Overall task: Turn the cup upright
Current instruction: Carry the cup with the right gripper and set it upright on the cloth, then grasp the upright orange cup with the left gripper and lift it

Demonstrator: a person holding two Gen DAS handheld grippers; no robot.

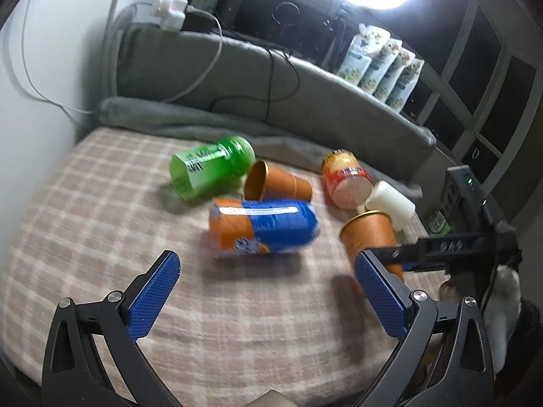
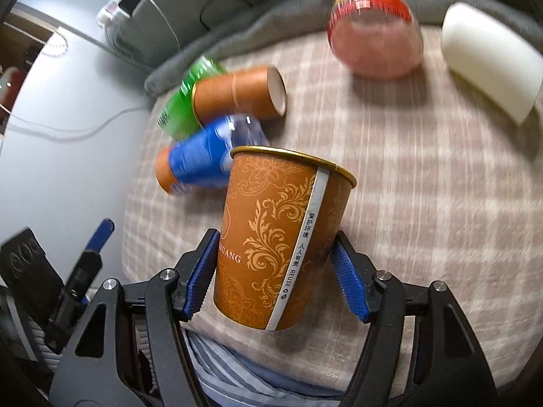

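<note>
We note the right gripper (image 2: pixel 275 268) clenched on the orange paper cup (image 2: pixel 281 237), its 2 blue pads (image 2: pixel 202 281) pressing the lower wall from either side, rim up and the body leaning slightly; the cup's base seems to hang just above the checked blanket (image 2: pixel 424 210), though we cannot tell for sure whether it touches. The left gripper (image 1: pixel 268 291) stands released and holds nothing, jaws spread wide over bare blanket near the blue-and-orange can (image 1: pixel 263 229). Outward from there lie a 2nd orange cup (image 1: pixel 276 183) on its side, touching a green can (image 1: pixel 210 169), then a red jar (image 1: pixel 344 183) and a white cylinder (image 1: pixel 390 203) further back. Our reading of risk: the paper wall is thin, so a hard squeeze could dent it, while a loose one lets the tapered cup slip down through the pads. The blanket is soft and uneven, so a cup let go while tilted may topple again. The blue-and-orange can lies close on the cup's left in the right wrist view, and a sideways swing could knock it rolling into the others. Both views are motion-blurred, so fine contact stays uncertain.
</note>
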